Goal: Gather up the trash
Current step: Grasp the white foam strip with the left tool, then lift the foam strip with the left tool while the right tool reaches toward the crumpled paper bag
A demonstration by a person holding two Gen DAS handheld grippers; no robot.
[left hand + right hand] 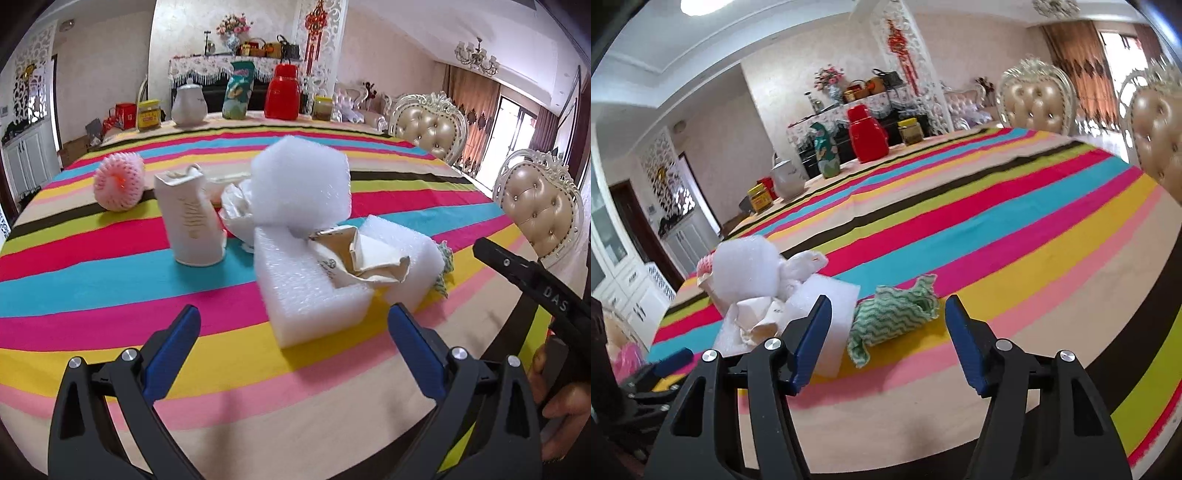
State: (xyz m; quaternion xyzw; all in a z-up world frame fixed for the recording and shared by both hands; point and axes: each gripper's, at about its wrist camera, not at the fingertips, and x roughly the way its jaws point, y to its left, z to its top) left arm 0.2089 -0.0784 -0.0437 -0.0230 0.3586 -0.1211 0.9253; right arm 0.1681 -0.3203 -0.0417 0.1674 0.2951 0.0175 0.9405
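Note:
A pile of trash lies on the striped tablecloth (110,280): a white foam block (317,291), a rounded foam piece (301,184) on top, a crumpled paper carton (364,258) and crumpled white paper (236,210). A white carton (192,221) stands upright to the left, with a pink foam fruit net (119,182) behind it. My left gripper (293,325) is open and empty, just short of the foam block. A green-and-white cloth (892,314) lies in front of my right gripper (886,328), which is open and empty. The pile shows to its left (746,273).
At the table's far edge stand a white teapot (189,103), a green snack bag (239,90), a red thermos (283,92) and jars (149,115). Padded chairs (428,129) stand along the right side. The right gripper's body (532,280) shows at the right.

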